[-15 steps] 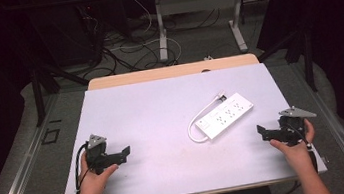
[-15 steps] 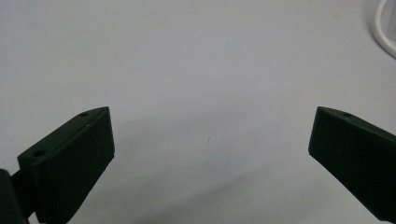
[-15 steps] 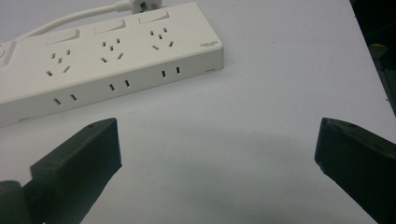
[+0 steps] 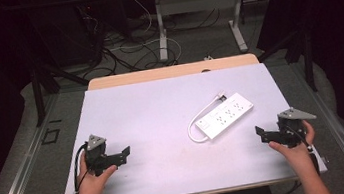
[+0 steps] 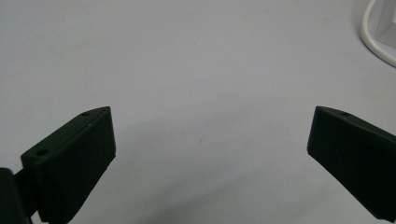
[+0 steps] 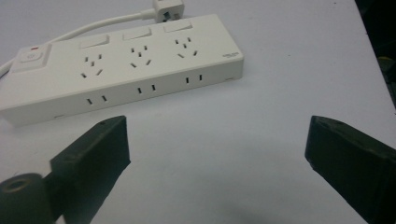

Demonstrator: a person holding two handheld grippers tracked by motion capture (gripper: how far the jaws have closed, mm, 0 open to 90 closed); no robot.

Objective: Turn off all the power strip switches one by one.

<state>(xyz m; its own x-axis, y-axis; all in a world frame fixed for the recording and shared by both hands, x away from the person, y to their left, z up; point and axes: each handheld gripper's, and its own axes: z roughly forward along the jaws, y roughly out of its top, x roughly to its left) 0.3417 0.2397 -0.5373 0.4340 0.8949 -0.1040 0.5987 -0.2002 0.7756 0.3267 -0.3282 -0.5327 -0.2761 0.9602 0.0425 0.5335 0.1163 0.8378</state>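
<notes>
Room: dark, with grey floor, cables and desk legs beyond the far edge. Table [image 4: 161, 108]: pale lavender top, matte, wooden strip along the far edge. Power strip [image 4: 226, 115]: white, flat, right of centre, long axis diagonal, cord end toward the near-left, other end toward the far-right corner. Left tongs [image 4: 126, 154]: near-left, apart, holding nothing. Right tongs [image 4: 260, 133]: near-right edge, apart, holding nothing.

Left hand-held gripper [image 4: 126, 154] and right hand-held gripper [image 4: 260, 134] point inward, jaws spread wide.
</notes>
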